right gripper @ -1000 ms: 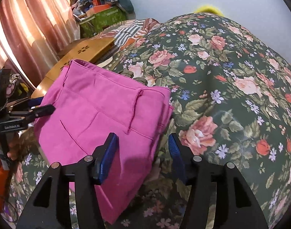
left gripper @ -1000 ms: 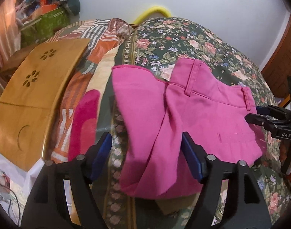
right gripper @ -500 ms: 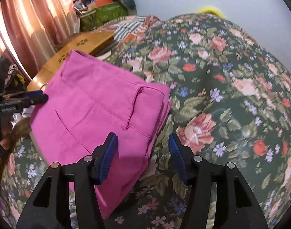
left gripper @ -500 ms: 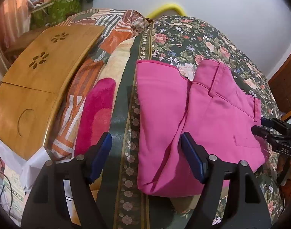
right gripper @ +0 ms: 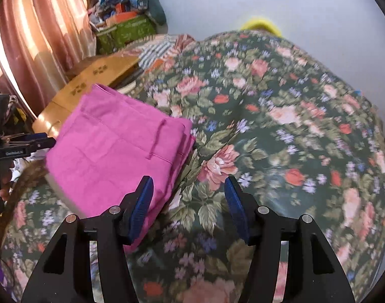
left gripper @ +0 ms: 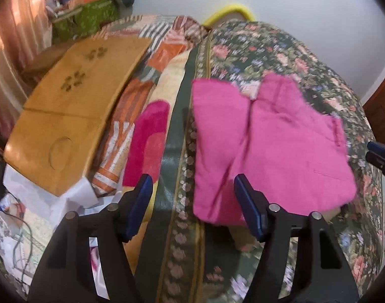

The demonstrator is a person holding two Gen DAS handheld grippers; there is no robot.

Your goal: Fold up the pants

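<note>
The pink pants (left gripper: 265, 144) lie folded into a compact stack on the floral bedspread (left gripper: 273, 48). In the right wrist view the pants (right gripper: 116, 151) show the waistband and a belt loop on top. My left gripper (left gripper: 191, 197) is open and empty, held back from the near edge of the stack. My right gripper (right gripper: 188, 197) is open and empty, just right of the stack's near corner, above the bedspread (right gripper: 280, 126). Each gripper's tips show at the edge of the other's view: the right one (left gripper: 379, 151) and the left one (right gripper: 28, 144).
A wooden lap table (left gripper: 71, 116) lies left of the pants on a striped blanket (left gripper: 152, 75). A magenta cloth (left gripper: 149, 141) lies between them. Boxes and clutter (left gripper: 86, 17) stand by the curtain (right gripper: 28, 38). A yellow hoop (left gripper: 230, 11) leans at the wall.
Both grippers have drawn back from the pants. The left view has swung left and away, so the stack sits farther off. The pants lie still.
</note>
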